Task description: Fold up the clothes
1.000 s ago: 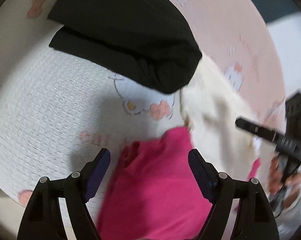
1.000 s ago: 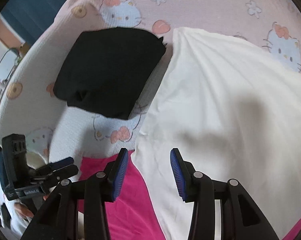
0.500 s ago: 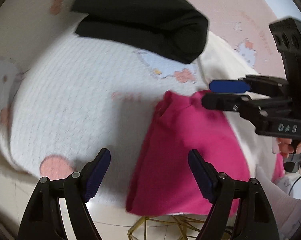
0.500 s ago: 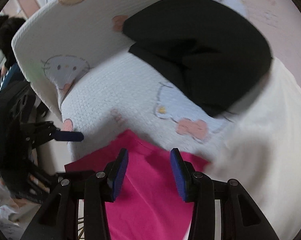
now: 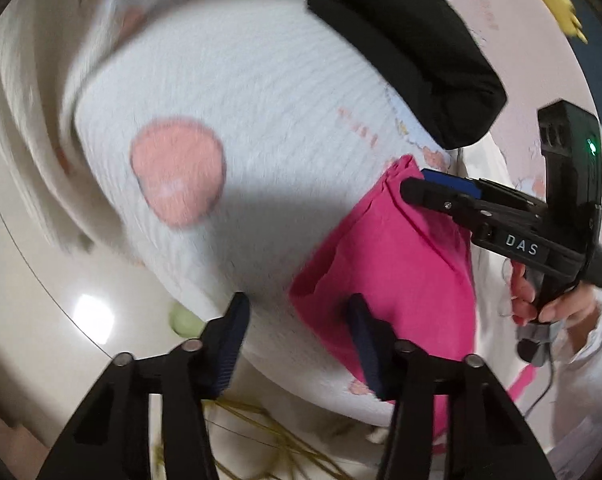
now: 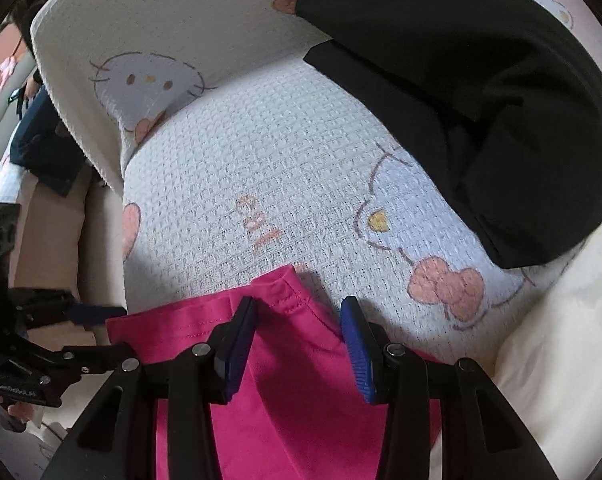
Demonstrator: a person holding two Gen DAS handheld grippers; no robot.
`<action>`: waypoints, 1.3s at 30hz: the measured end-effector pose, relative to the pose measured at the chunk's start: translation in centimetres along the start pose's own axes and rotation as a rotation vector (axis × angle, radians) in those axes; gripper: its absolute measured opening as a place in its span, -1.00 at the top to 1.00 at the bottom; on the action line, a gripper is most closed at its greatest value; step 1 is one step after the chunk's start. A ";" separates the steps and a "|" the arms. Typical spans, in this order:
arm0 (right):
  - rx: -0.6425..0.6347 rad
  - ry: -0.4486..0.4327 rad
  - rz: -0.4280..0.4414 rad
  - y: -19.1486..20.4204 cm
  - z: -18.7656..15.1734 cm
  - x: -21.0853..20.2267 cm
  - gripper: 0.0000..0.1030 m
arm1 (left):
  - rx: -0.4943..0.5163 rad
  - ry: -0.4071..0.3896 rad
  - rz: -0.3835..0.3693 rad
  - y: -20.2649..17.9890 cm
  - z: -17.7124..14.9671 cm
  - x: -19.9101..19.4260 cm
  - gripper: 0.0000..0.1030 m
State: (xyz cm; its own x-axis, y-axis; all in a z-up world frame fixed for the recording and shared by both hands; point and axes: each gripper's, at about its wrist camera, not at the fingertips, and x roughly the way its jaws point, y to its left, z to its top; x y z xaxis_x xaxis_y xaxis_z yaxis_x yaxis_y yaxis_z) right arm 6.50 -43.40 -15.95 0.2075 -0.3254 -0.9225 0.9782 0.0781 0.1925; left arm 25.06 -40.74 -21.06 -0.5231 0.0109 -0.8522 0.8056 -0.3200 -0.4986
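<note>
Left gripper (image 5: 297, 328) nearest the lens, tongs wide, nothing between them, poised at the front edge of the cushioned seat (image 6: 285, 168) with one finger over the near corner of the pink garment (image 5: 397, 264); right gripper (image 6: 297, 336) also spread wide and empty, straddling the pink hem further in; pink garment lies doubled over at the seat's front edge, part of it hanging off; beyond it a cream garment (image 6: 561, 352) toward the right side; furthest back, a black garment (image 6: 481, 80), folded, resting near the rear of the seat. Risk, as I judge it: a pinch that takes only the top layer would let the fold slide open; the overhanging part could drag the piece off the edge. Count: three garments, one each of pink, cream, black; two grippers.
</note>
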 end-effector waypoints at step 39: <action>-0.004 -0.070 -0.335 2.6 2.3 -1.4 0.00 | -0.070 -0.165 -0.122 1.4 -0.8 -7.0 0.92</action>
State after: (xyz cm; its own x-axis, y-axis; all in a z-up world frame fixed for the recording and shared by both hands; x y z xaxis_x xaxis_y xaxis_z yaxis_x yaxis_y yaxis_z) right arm 8.79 -44.93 -13.35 -0.1255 -0.3971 -0.9091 0.9920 -0.0407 -0.1191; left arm 30.08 -40.53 -15.89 -0.6520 -0.1114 -0.7500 0.7477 -0.2589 -0.6115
